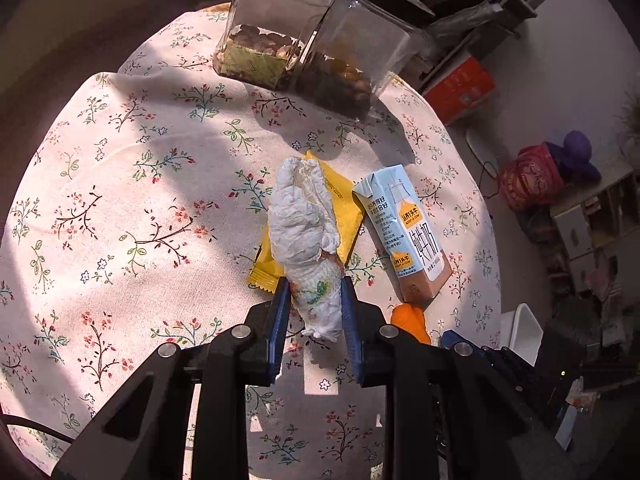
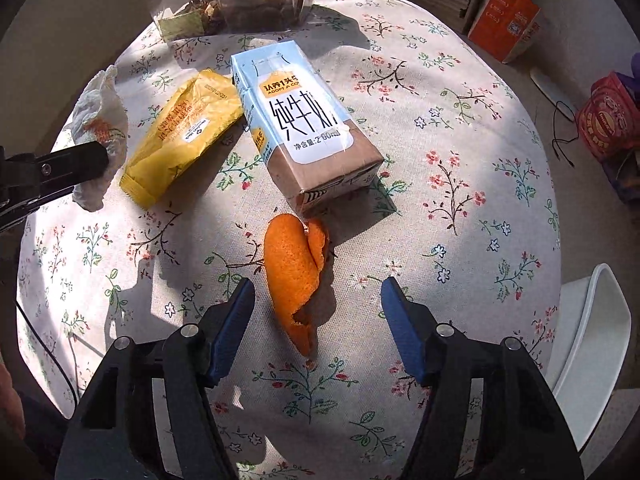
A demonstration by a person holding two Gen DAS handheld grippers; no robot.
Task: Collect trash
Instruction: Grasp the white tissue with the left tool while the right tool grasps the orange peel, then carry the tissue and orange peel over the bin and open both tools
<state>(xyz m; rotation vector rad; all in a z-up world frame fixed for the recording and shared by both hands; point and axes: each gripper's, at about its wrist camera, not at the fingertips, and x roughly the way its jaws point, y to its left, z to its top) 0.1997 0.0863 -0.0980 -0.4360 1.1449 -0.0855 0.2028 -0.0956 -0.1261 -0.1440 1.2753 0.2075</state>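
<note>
My left gripper point(image 1: 314, 292) is shut on a crumpled white paper tissue point(image 1: 304, 224), held just above a yellow snack wrapper point(image 1: 344, 208). The tissue point(image 2: 98, 120) and the left gripper's arm show at the left of the right wrist view. A milk carton point(image 1: 404, 232) lies on its side next to the wrapper. My right gripper point(image 2: 318, 292) is open, its fingers on either side of an orange peel point(image 2: 294, 276) on the tablecloth. The carton point(image 2: 298, 128) and the wrapper point(image 2: 180, 132) lie beyond the peel.
A round table with a floral cloth point(image 1: 120, 184) holds two clear jars of nuts point(image 1: 296, 52) at the far edge. A white bin point(image 2: 588, 336) stands beside the table at the right. An orange box point(image 2: 504, 20) and a red bag point(image 2: 608, 120) sit on the floor.
</note>
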